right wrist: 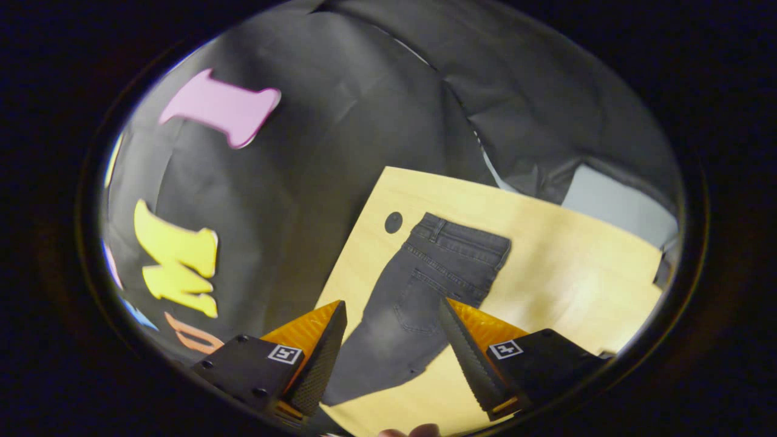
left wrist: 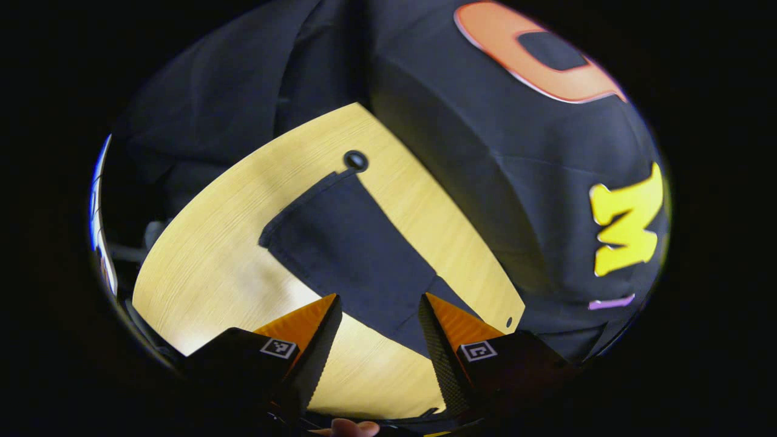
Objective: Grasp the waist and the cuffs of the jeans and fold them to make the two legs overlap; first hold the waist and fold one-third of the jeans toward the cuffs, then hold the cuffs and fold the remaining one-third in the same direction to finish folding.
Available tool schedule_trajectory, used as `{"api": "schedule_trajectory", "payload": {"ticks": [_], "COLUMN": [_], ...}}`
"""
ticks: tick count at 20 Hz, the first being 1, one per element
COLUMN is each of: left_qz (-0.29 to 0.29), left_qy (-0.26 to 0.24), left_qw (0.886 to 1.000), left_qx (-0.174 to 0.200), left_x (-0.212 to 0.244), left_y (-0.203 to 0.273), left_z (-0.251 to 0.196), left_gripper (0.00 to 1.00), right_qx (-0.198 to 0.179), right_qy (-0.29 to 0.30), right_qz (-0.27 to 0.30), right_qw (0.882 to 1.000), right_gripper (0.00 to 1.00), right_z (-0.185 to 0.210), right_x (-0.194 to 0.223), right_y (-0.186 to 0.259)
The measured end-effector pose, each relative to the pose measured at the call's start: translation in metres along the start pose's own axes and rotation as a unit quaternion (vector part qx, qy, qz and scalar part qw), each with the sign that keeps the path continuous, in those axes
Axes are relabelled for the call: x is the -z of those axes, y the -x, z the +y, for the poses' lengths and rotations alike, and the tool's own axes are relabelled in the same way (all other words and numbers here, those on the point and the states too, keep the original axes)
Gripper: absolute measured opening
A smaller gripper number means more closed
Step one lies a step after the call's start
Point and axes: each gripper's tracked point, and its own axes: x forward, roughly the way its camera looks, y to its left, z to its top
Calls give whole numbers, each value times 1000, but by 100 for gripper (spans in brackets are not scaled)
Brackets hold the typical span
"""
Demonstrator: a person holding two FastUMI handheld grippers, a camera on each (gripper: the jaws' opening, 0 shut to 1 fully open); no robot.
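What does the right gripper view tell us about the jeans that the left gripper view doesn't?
Right gripper view: the waist end, with the waistband and a back pocket, grey denim detail legible.
Left gripper view: the jeans as a flat dark shape, no detail, one corner near a round black hole in the table.
Both: jeans flat on the wooden table, each view's own gripper open above them, nothing grasped.

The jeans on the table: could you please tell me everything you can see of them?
The jeans are dark grey, faded denim, lying flat on the pale wooden table with the back up: waistband, belt loops and a back pocket show. They look already folded lengthwise, one leg over the other. The waist lies near a dark round hole in the tabletop. Neither gripper touches them.
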Motion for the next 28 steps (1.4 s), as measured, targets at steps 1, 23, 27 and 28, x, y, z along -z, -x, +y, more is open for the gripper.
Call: {"api": "schedule_trajectory", "payload": {"ticks": [1,23,27,28], "left_qz": [-28,-348,-328,-323], "left_qy": [-25,-307,-303,-307], "left_qw": [999,886,895,895], "left_qx": [4,20,1,-4], "left_x": [-6,80,107,113], "left_y": [9,76,70,69], "left_z": [-6,-93,-95,-97], "left_gripper": [83,100,100,100], "right_qx": [0,16,16,16], "right_qy": [44,170,80,57], "right_qz": [-20,-124,-97,-92], "right_qw": [999,978,992,994], "right_gripper": [96,98,93,93], "right_z": [2,-69,-109,-112], "right_x": [3,35,9,-2], "right_y": [10,16,-44,-59]}}
